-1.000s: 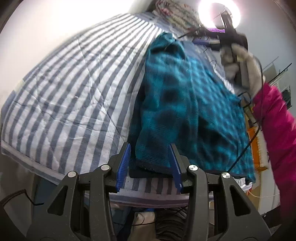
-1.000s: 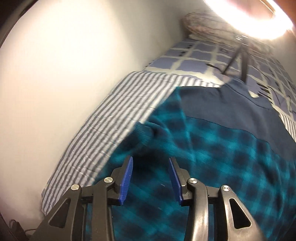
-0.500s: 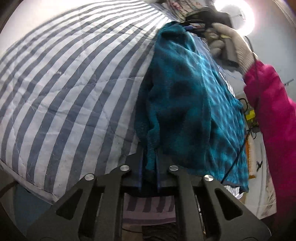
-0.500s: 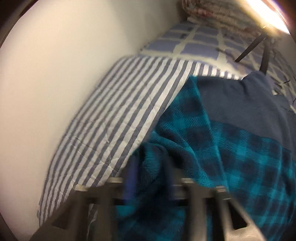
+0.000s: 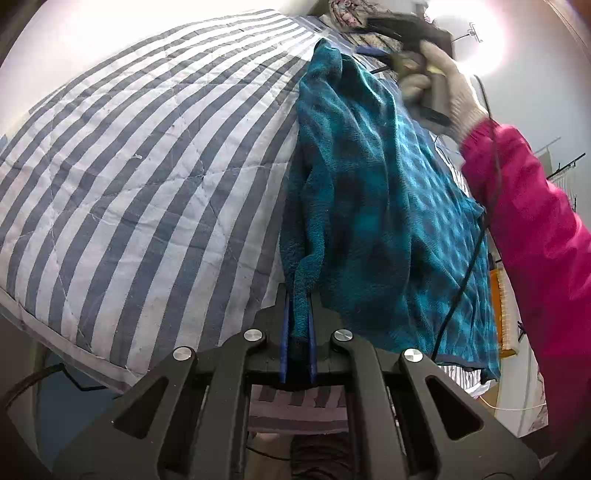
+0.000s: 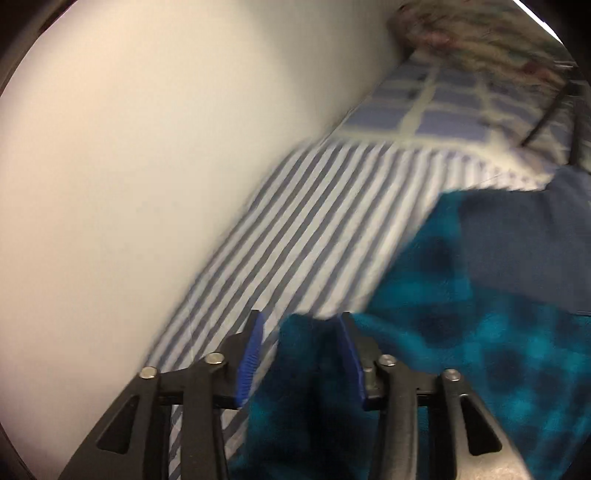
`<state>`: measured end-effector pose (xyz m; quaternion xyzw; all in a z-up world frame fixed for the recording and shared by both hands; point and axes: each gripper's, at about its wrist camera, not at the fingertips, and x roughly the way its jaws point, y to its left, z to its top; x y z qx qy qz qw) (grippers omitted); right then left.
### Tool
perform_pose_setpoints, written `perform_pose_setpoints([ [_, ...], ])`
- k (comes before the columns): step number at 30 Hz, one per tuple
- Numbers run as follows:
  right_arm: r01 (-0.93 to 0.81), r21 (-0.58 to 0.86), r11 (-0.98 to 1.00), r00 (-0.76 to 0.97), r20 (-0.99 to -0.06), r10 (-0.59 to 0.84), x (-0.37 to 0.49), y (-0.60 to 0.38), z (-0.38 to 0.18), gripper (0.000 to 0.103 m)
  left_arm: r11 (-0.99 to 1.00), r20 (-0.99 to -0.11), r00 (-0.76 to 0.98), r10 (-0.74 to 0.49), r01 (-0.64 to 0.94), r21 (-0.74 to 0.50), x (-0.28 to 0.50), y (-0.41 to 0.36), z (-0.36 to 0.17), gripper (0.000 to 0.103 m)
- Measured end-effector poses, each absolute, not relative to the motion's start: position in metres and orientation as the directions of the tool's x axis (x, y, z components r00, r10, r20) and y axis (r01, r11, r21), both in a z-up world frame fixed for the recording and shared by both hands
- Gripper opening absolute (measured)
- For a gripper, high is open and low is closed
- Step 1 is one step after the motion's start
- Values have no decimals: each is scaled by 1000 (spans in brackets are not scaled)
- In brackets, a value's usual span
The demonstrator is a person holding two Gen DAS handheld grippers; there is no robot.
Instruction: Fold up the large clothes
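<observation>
A teal plaid fleece garment (image 5: 369, 184) lies along the striped bed cover (image 5: 147, 166). My left gripper (image 5: 298, 332) is shut on a bunched fold of the garment's near edge, which rises between the blue pads. In the right wrist view the same garment (image 6: 461, 350) shows a navy part (image 6: 517, 251). My right gripper (image 6: 301, 354) is over the garment's far edge and its jaws are opening. Teal cloth lies between the pads and the left pad (image 6: 251, 354) stands apart from it. A gloved hand (image 5: 454, 96) holds that gripper in the left wrist view.
A pale wall (image 6: 147, 147) runs along the bed's far side. A blue checked quilt (image 6: 443, 96) and floral bedding (image 6: 480, 33) lie at the head end. A pink sleeve (image 5: 535, 221) and a black cable (image 5: 465, 273) cross the right side, under a bright ring light (image 5: 476, 44).
My left gripper shut on the garment's near edge and has kept its hold. My right gripper came down to the far edge, closed on the cloth, and now its jaws stand apart again.
</observation>
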<state>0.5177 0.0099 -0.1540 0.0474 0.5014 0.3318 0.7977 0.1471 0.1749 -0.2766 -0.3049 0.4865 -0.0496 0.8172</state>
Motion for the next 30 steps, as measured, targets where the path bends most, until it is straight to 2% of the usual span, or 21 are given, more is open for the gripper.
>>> perform_pose_setpoints([
  [4,-373,322,870,374,-806,459,533,-47,-152,55,808,-761,526,-380,-212,-550,146,175,-273,6],
  [10,-270,426,863,254,-833,491,547,-65,-195,53,817,-768,526,-365,-214,-535,149,173,-274,6],
  [14,-305,423,853,162,-860,484,541,-43,-220,21,824,-772,524,-360,-211,-527,149,170,-273,6],
  [15,-307,436,846,162,-852,498,541,-41,-220,16,822,-772,523,-361,-213,-528,149,171,-274,6],
  [16,-307,463,831,151,-839,523,542,-41,-219,14,821,-772,523,-362,-213,-530,149,171,-274,6],
  [18,-327,471,820,190,-817,545,544,-44,-209,21,824,-773,522,-360,-211,-527,150,170,-275,6],
  [20,-311,431,847,254,-821,511,548,-51,-202,73,826,-774,521,-360,-209,-524,150,169,-275,6],
  [21,-285,411,866,286,-826,486,552,-55,-200,77,827,-775,520,-359,-209,-523,150,168,-275,6],
  [24,-243,408,880,291,-835,467,565,-59,-209,61,826,-778,516,-359,-213,-522,153,167,-277,6],
  [25,-251,417,874,276,-834,477,567,-56,-213,47,827,-779,514,-358,-213,-521,153,167,-278,6],
  [27,-294,400,868,251,-844,474,567,-45,-218,26,823,-780,511,-361,-218,-524,154,168,-280,6],
  [28,-326,392,860,243,-845,477,567,-40,-219,2,821,-780,511,-362,-221,-526,154,168,-281,6],
  [30,-372,376,848,251,-839,482,562,-31,-210,2,815,-776,513,-367,-225,-534,154,169,-281,6],
])
